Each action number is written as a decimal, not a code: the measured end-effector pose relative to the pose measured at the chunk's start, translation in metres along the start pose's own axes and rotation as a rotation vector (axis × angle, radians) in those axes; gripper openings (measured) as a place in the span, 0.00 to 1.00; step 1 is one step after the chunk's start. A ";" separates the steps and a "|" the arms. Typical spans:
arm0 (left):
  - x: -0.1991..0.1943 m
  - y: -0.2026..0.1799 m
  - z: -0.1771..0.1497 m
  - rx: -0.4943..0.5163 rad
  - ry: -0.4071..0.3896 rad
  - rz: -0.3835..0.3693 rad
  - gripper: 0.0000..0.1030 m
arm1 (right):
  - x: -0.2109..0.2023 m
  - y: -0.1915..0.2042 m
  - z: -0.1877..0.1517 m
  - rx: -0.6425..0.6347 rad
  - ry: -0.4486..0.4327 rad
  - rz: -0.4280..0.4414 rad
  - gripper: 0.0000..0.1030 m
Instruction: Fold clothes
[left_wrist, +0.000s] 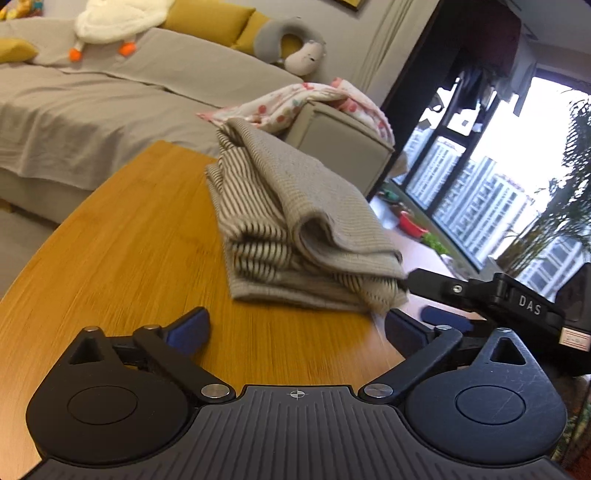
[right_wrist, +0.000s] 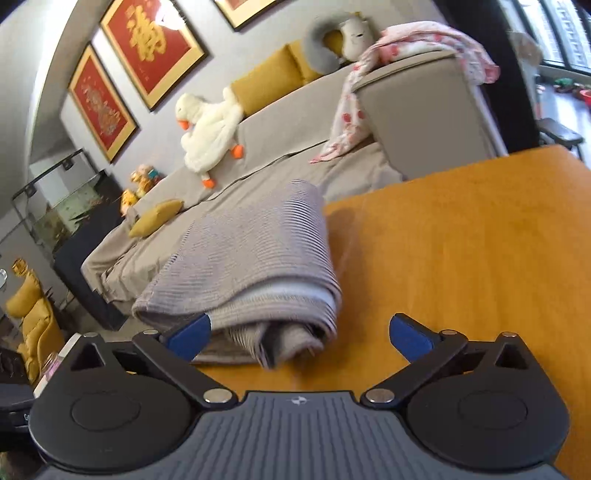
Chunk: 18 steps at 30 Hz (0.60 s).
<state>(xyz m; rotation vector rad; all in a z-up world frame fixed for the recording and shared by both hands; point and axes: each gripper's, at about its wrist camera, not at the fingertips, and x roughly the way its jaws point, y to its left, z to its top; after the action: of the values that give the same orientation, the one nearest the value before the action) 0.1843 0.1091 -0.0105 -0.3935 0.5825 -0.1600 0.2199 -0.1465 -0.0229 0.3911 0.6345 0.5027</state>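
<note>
Both your left tongs (left_wrist: 297, 326) and right tongs (right_wrist: 299, 332) stand wide apart, gripping nothing. The folded striped garment (left_wrist: 295, 229) sits bunched at the wooden worktop (left_wrist: 122, 258) edge, its near end between your right tongs' fingers. Nudge it carelessly and the loose top layer could unroll, or the bundle slide off.

The grey ribbed knit garment with dark-and-cream striped inner side (left_wrist: 295, 221) (right_wrist: 255, 266) lies folded in a thick, loose bundle of several layers on the orange wooden table (left_wrist: 122, 258) (right_wrist: 461, 240), near its edge, folds slightly uneven
</note>
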 end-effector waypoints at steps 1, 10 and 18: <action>-0.005 -0.005 -0.005 0.008 -0.002 0.025 1.00 | -0.007 -0.001 -0.004 0.011 0.003 -0.027 1.00; -0.020 -0.040 -0.028 0.090 -0.005 0.264 1.00 | -0.038 0.019 -0.031 -0.231 0.084 -0.309 1.00; -0.011 -0.059 -0.033 0.102 0.004 0.398 1.00 | -0.022 0.020 -0.030 -0.346 0.108 -0.405 1.00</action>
<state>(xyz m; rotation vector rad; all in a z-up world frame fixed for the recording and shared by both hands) 0.1544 0.0478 -0.0069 -0.1731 0.6425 0.1908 0.1783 -0.1366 -0.0252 -0.0946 0.6950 0.2381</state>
